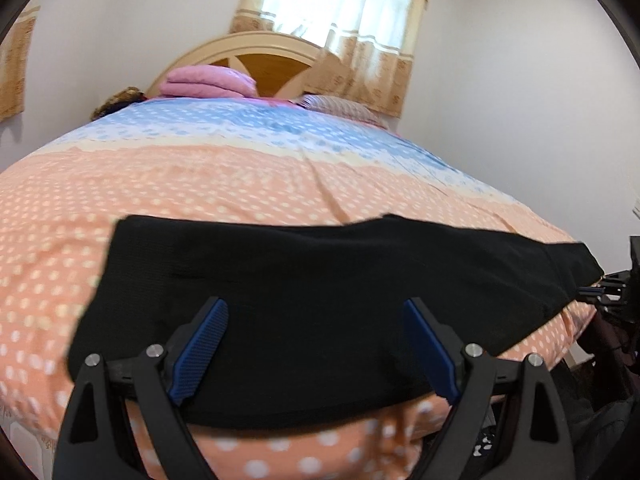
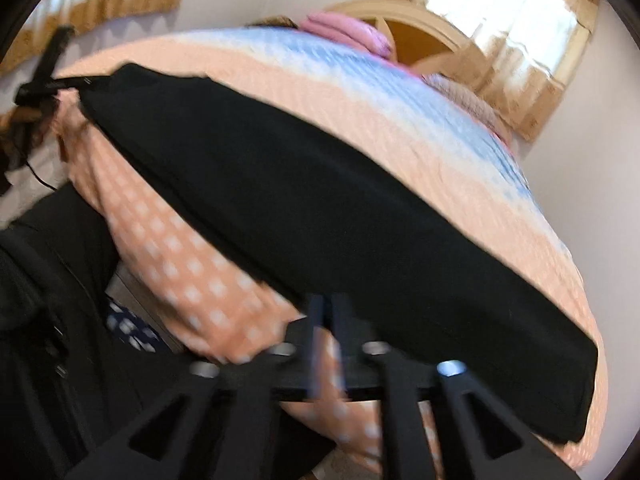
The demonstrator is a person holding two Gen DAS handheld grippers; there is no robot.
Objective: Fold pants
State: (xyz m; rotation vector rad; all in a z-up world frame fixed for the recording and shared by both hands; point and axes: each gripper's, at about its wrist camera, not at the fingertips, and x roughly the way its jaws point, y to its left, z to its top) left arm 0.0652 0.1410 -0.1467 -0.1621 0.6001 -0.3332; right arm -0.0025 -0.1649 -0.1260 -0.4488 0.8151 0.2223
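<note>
Black knit pants (image 1: 304, 280) lie folded long on dotted bedspread (image 1: 200, 184).

A bed (image 1: 200, 184) fills the middle of the frame under a polka-dot cover, peach in front, blue behind. At top centre, folded pink bedding (image 1: 208, 82) lies against a cream wooden headboard (image 1: 256, 46). A beige-curtained window (image 1: 340, 8) glows above, striped pillow (image 1: 340, 106) beneath it.

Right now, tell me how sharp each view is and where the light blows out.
Left wrist view: fairly sharp on the black pants and the left tongs, soft on the bedspread; the window is blown out white. Right wrist view: smeared by motion blur throughout, the right tongs ghosted, glare at its window. Both bulge at the edges.
</note>
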